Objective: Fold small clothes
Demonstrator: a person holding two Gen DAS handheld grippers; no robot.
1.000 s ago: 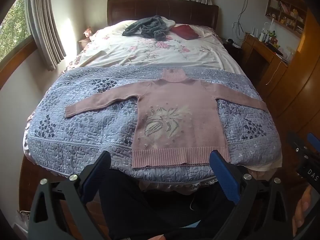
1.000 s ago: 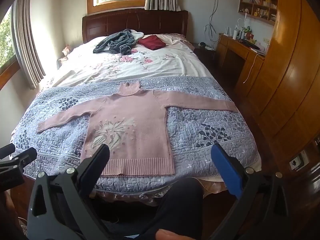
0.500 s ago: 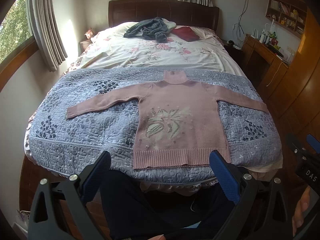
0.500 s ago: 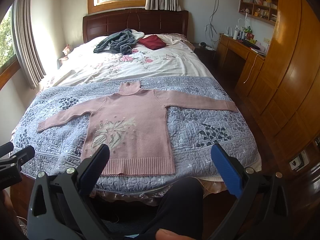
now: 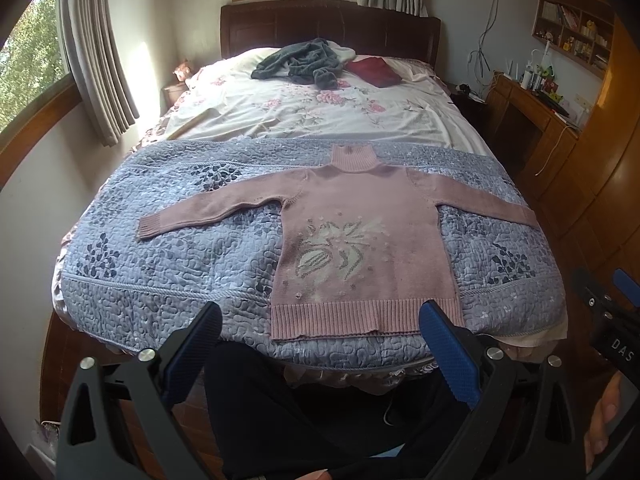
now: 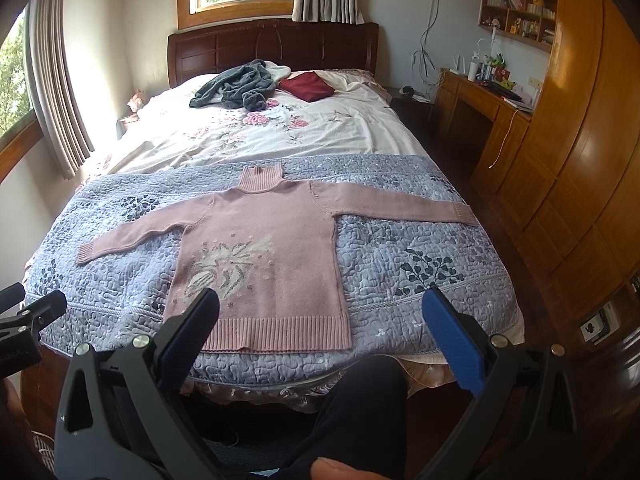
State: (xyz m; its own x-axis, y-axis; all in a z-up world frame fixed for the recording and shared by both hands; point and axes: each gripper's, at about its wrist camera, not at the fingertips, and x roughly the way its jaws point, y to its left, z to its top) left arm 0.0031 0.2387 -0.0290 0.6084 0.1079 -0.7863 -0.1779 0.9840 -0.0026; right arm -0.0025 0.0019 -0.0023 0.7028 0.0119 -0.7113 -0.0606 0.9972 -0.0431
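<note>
Pink knitted turtleneck sweater (image 5: 362,240), shown laid flat and face up on the blue-grey quilted bedspread (image 5: 168,264) at the foot of the bed; both sleeves are spread outward, the collar is turned toward the headboard (image 6: 272,48), and the ribbed hem lies near the bed's front edge. A pale floral motif is seen on the chest. The left gripper (image 5: 320,320) is held before the hem with its blue-padded fingers (image 5: 444,344) spread wide and nothing between them; no contact with the sweater is made. The right gripper (image 6: 322,308) is likewise held wide apart and empty, short of the bed edge. A crumpled grey garment (image 6: 236,86) and a folded dark red cloth (image 6: 306,86) are seen on the floral sheet (image 6: 272,132) near the headboard. A wooden desk (image 6: 484,108) stands beside the bed.
</note>
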